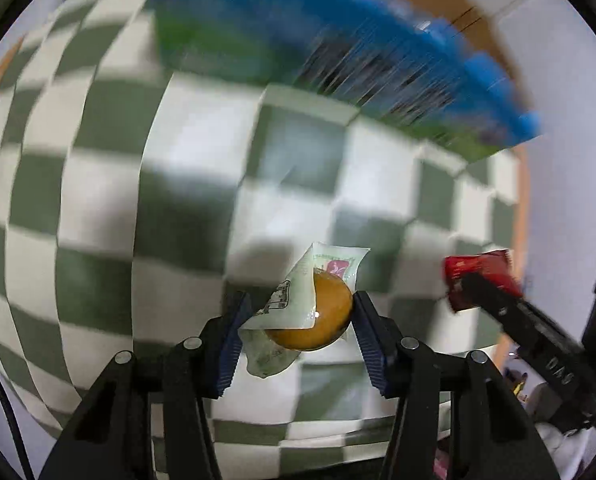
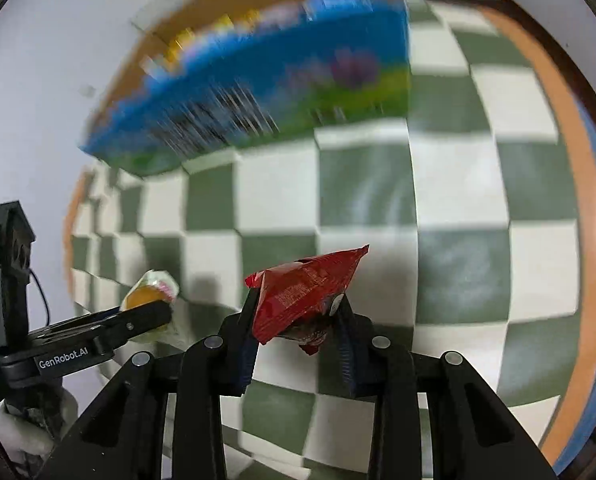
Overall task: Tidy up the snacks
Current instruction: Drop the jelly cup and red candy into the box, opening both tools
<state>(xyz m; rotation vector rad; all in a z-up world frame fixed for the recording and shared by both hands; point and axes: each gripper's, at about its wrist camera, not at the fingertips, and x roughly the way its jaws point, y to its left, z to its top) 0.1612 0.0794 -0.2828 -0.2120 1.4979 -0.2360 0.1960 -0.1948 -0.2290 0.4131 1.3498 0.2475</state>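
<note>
My left gripper is shut on a round orange-yellow snack in a clear wrapper, held above the checkered cloth. My right gripper is shut on a crumpled red snack packet. In the left wrist view the red packet and the right gripper show at the right. In the right wrist view the wrapped orange snack and the left gripper show at the lower left. A blue and green box with colourful packets inside stands at the far side of the table, blurred; it also shows in the right wrist view.
A green and white checkered cloth covers a round table with an orange-brown rim. A white wall lies behind. The cloth spreads between the grippers and the box.
</note>
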